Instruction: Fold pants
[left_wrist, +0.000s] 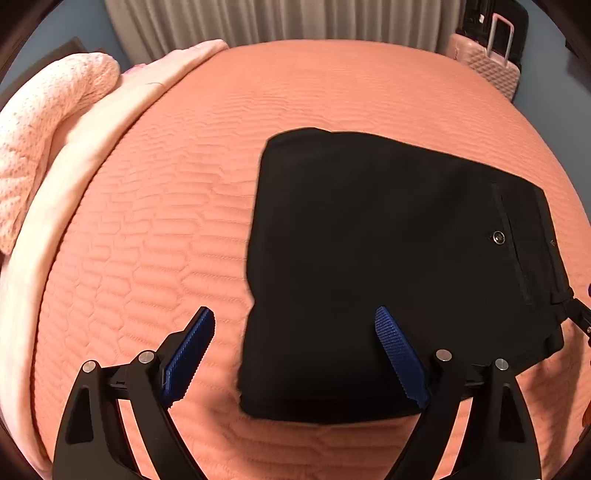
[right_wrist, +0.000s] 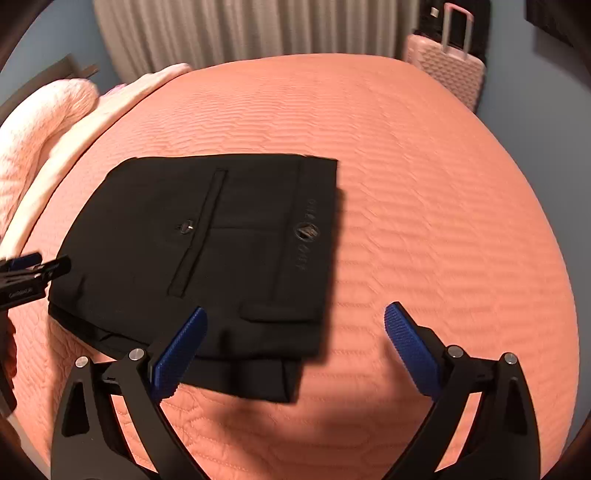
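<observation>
Black pants (left_wrist: 391, 266) folded to compact rectangle on orange bed (left_wrist: 166, 221), long axis roughly 11-to-5 o'clock. Left gripper (left_wrist: 295, 354) fingers spread wide, empty, pants at 1 o'clock. Right gripper (right_wrist: 295, 350) likewise wide, empty, pants at 11 o'clock. Fold judged nearly finished; neither hand clearly nearer.

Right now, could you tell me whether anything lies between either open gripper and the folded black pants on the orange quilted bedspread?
Nothing visible does. The left gripper and right gripper hang open over the folded black pants, with only bare orange quilted bedspread around them.
</observation>
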